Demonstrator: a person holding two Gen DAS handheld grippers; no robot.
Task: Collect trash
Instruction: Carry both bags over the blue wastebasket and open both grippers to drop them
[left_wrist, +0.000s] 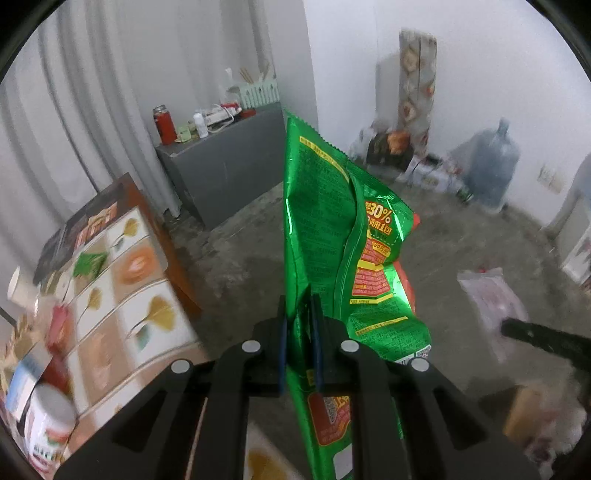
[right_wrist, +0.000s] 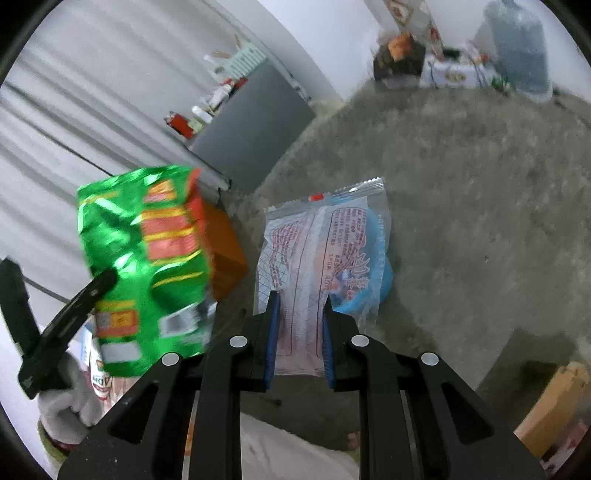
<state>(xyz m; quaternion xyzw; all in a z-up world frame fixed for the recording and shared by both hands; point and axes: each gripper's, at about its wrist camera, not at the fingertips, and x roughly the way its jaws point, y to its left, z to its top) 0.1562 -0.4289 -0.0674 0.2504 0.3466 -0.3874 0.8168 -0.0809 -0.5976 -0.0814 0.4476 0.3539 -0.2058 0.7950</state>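
Left claw (left_wrist: 300, 314) clamped on crinkled green foil snack bag (left_wrist: 332, 229); right claw (right_wrist: 300, 310) pinching clear printed plastic wrapper (right_wrist: 321, 240), above grey floor (right_wrist: 461, 203).

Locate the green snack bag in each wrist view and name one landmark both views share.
Left wrist view: the green snack bag stands tall at centre, pinched at its lower part by the left tongs.
Right wrist view: the same bag hangs at left, beside the clear wrapper held in the right tongs.
Shared landmark: the grey cabinet by the curtain, with a red bottle on top.
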